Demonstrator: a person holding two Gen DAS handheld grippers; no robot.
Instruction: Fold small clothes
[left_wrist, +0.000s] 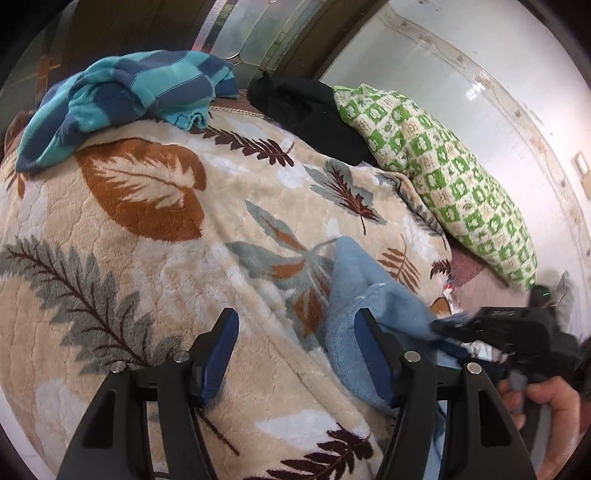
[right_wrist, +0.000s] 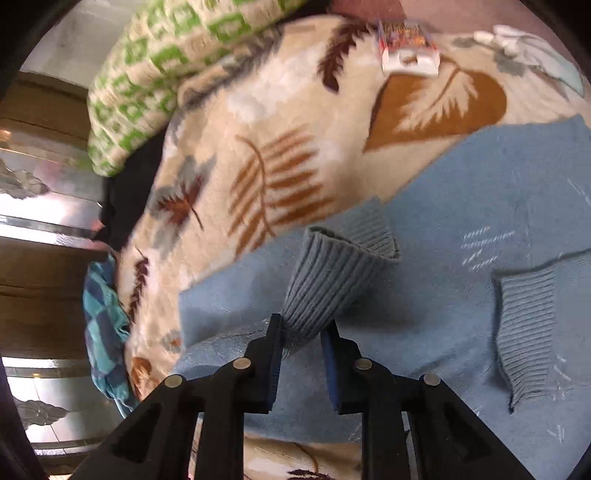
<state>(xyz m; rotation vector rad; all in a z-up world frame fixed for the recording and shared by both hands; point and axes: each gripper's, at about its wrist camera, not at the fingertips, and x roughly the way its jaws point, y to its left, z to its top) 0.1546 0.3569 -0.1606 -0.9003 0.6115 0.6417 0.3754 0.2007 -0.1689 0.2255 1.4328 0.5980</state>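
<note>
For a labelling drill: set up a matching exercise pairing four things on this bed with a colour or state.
Things:
1. sweater
2. pillow
3. right gripper
4. left gripper

Colour or state:
A. green and cream checks
B. jaws apart, nothing between them
C. light blue knit, spread flat on the blanket
D. closed on a ribbed cuff

Pairs: 1-C, 2-A, 3-D, 4-B

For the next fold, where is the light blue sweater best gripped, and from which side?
Probably at the ribbed cuff, from above its free end: it stands off the flat sweater, and the right tongs already pinch it there.
</note>
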